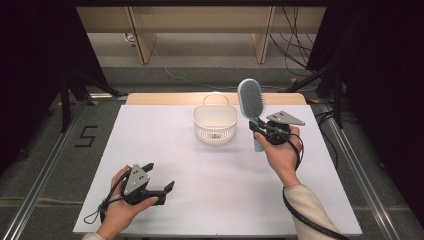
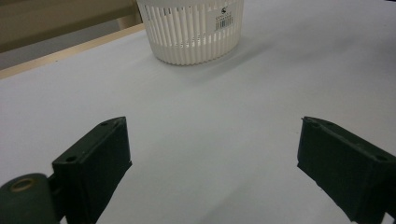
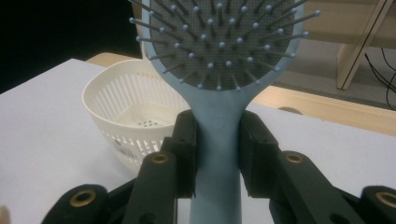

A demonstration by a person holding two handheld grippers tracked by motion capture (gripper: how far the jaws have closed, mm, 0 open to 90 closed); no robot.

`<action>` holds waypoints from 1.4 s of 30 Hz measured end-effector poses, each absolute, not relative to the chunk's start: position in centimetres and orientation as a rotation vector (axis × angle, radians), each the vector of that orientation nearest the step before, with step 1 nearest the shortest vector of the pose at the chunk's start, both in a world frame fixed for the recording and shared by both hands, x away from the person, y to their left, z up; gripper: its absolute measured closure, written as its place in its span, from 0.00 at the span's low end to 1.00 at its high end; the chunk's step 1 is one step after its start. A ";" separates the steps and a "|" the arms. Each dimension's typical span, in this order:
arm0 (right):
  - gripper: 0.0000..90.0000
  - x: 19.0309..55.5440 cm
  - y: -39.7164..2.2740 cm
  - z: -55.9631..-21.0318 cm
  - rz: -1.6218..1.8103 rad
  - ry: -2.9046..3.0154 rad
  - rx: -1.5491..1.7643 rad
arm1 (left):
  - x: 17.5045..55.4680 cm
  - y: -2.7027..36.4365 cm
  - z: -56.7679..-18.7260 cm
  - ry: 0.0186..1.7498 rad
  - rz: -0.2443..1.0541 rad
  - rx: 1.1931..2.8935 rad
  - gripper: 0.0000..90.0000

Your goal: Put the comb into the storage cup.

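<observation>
A light blue hairbrush (image 1: 251, 102) stands upright above the table, right of a white slotted basket (image 1: 215, 123). My right gripper (image 1: 264, 131) is shut on the brush's handle, just below the bristled head. In the right gripper view both black pads (image 3: 187, 140) press on the blue handle of the hairbrush (image 3: 219, 116), and the empty basket (image 3: 128, 114) sits behind at the left. My left gripper (image 1: 161, 177) rests low near the table's front left, open with nothing between its jaws. In the left gripper view the left gripper (image 2: 212, 161) faces the basket (image 2: 194, 30) across bare white table.
The white table sheet (image 1: 200, 170) has a wooden strip (image 1: 165, 98) along its far edge. Beyond it are wooden furniture legs (image 1: 142, 40) and loose cables (image 1: 295, 50) on the floor. Dark curtains hang at both sides.
</observation>
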State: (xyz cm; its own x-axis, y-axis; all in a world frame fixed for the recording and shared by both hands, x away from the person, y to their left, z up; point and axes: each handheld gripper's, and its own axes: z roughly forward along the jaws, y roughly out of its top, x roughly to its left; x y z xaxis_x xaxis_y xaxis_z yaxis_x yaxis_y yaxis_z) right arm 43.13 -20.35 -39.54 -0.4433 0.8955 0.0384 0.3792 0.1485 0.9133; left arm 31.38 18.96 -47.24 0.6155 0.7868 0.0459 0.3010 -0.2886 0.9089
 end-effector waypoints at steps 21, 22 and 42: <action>0.78 43.6 -19.7 -39.3 1.276 1.894 1.201 | 31.4 19.0 -47.3 0.875 0.619 1.858 0.10; 0.78 43.6 -19.7 -39.3 1.277 1.894 1.201 | 31.4 19.0 -47.3 0.875 0.620 1.858 0.10; 0.78 44.0 -19.0 -39.1 1.286 1.886 1.190 | 31.4 19.0 -47.3 0.877 0.619 1.856 0.10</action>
State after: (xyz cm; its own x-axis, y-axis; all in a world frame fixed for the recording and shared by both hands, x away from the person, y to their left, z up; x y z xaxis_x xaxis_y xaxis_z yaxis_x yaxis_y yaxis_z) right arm 44.03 -18.99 -39.13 -0.4496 0.8926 0.0325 0.3563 0.1458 0.9229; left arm 31.40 18.99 -47.28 0.6134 0.7886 0.0423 0.3032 -0.2846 0.9094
